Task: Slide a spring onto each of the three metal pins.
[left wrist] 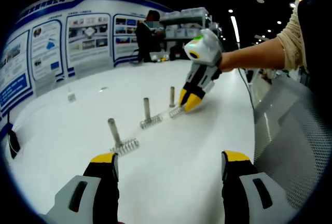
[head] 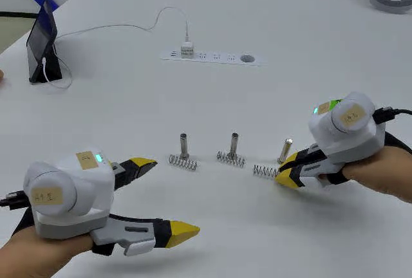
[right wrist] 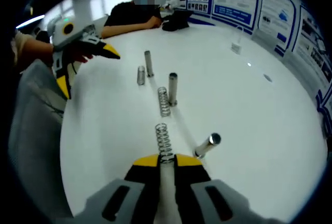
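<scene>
The right-hand spring (head: 264,171) lies on the white counter (head: 212,226) just beside the foot of the right-hand pin (head: 285,150). The right claw (head: 286,176) has its yellow tips pinched together on the spring's near end, and in the right gripper view the coil runs straight out ahead of them. None of the three pins wears a spring yet: the middle spring (head: 230,159) lies in front of the middle pin (head: 234,144) and the left-hand spring (head: 183,161) in front of the left-hand pin (head: 184,144), each close to its pin's base. The left claw (head: 164,195) hovers low over the counter, jaws spread wide with nothing between them, near the left end of the row. The step in hand looks like lifting the gripped spring and threading it over the right-hand pin. To do it well, I judge the spring should be raised clear of the counter, turned so its free end points down, and centred over the pin's top before lowering. Held by one end, the coil may sag or wobble, so a slow descent should help, letting go only once several turns sit over the pin. Whether the pins are fixed or merely standing I cannot tell, so a sideways knock is best avoided. Farther off lie a power strip (head: 212,56) and a propped tablet (head: 42,43)
</scene>
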Available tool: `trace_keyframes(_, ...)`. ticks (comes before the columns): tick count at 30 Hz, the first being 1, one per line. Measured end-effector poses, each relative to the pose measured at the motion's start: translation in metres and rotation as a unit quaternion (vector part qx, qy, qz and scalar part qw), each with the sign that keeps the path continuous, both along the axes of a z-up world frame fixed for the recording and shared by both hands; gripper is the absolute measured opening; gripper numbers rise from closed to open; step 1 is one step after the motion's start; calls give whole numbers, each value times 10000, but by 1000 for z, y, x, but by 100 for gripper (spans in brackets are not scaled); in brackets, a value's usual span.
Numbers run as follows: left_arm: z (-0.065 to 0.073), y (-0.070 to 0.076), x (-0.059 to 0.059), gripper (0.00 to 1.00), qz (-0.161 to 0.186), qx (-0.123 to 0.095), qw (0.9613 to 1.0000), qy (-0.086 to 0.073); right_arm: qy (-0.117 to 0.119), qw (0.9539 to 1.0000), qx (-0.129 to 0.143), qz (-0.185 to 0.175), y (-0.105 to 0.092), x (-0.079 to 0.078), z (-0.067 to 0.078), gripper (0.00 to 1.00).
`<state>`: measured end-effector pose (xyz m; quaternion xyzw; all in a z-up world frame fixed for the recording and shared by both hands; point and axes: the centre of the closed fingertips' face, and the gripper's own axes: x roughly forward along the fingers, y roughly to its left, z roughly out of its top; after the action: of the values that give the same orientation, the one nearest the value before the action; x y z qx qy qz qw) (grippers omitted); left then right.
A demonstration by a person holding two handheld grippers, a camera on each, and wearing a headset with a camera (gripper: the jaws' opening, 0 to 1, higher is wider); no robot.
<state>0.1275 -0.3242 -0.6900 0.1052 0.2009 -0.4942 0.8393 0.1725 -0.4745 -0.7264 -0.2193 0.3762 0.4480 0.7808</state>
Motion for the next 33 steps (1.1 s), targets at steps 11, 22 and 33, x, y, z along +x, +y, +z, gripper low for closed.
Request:
trace_keyframes(11, 4, -29, 4, 73, -494, -36, 9987, -77, -23, 9997, -65, 246, 2, -16, 12, 11)
trace_keyframes(22, 2, -54, 8, 57, -891, -49, 9960, -87, -20, 9982, -118, 580, 14, -28, 23, 11)
trace_keyframes(33, 4, -73, 6, 42, -1265, -34, 9916, -254, -67, 9956, -182, 922, 30, -36, 34, 11)
